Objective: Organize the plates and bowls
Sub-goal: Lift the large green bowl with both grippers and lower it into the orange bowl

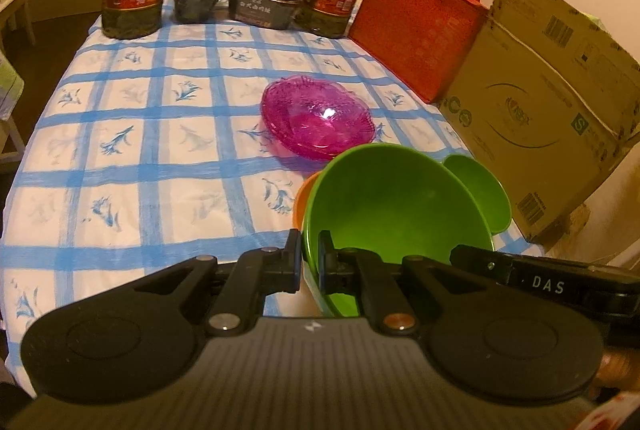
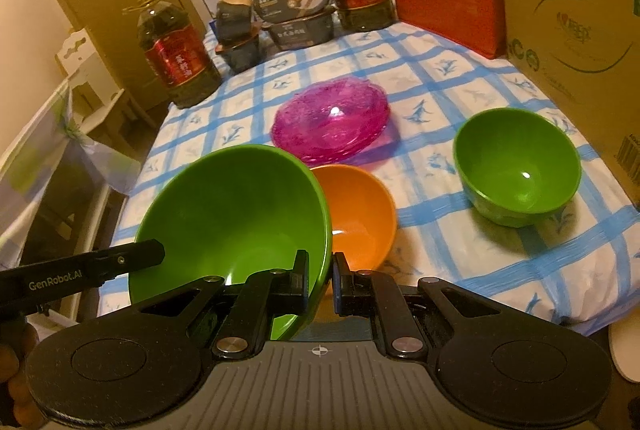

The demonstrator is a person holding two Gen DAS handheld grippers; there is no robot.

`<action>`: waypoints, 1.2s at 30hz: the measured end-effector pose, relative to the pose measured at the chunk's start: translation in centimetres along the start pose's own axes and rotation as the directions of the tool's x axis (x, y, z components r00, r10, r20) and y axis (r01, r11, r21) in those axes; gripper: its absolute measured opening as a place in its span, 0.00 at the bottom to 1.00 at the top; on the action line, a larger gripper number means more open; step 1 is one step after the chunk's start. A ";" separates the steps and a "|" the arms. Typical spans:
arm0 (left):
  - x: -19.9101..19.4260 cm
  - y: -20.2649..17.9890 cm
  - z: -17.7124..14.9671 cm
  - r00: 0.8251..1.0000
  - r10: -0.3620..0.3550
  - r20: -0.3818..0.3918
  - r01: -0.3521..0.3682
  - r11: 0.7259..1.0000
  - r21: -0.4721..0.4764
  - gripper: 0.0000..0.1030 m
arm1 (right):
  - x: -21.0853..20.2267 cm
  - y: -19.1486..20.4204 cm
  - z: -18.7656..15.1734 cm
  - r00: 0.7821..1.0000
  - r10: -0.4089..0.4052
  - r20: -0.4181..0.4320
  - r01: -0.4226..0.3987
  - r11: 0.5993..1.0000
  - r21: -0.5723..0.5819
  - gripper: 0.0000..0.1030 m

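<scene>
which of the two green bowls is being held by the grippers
The large green plastic bowl, nearest the cameras: both the left gripper and right gripper pinch its rim. The smaller green bowl sits untouched on the checked tablecloth.

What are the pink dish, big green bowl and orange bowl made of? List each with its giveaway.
Pink dish: clear tinted plastic or glass, can't tell which; the tablecloth shows through, and its surface is textured with a bright glint.
Big green bowl: likely opaque plastic or melamine; even colour, thin rim, smooth soft sheen.
Orange bowl: apparently the same; solid colour, small glossy highlight.
</scene>
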State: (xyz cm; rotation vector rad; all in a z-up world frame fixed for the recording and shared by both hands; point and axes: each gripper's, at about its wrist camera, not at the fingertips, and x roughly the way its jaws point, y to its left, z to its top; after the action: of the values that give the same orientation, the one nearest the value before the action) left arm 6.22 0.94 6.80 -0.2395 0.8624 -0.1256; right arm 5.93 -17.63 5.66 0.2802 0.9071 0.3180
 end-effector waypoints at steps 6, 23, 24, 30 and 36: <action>2.2 -0.5 0.8 1.000 0.003 -0.009 -0.003 1.000 0.001 0.06 | 1.1 -0.9 1.0 1.000 -0.020 -0.001 0.020 1.000 -0.013 0.11; 8.1 0.0 2.1 0.998 0.016 -0.061 -0.019 0.999 -0.035 0.06 | 6.4 -3.6 2.8 0.998 -0.040 -0.057 0.040 0.999 -0.004 0.11; 8.4 0.0 2.1 0.998 0.016 -0.064 -0.018 0.999 -0.034 0.06 | 6.6 -3.7 2.8 0.997 -0.042 -0.060 0.042 0.999 -0.005 0.11; 9.8 0.3 2.0 0.996 0.022 -0.083 -0.026 0.999 -0.037 0.06 | 7.9 -4.1 3.1 0.995 -0.056 -0.079 0.055 0.998 -0.012 0.11; 10.5 0.5 2.2 0.995 0.023 -0.094 -0.026 0.999 -0.038 0.06 | 8.9 -4.4 3.1 0.993 -0.063 -0.099 0.062 0.998 -0.013 0.11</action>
State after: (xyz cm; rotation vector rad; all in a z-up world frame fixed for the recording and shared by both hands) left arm 14.71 -0.43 0.31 -0.2614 0.9617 -0.0976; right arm 14.25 -18.58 -0.59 0.2283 1.0101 0.2802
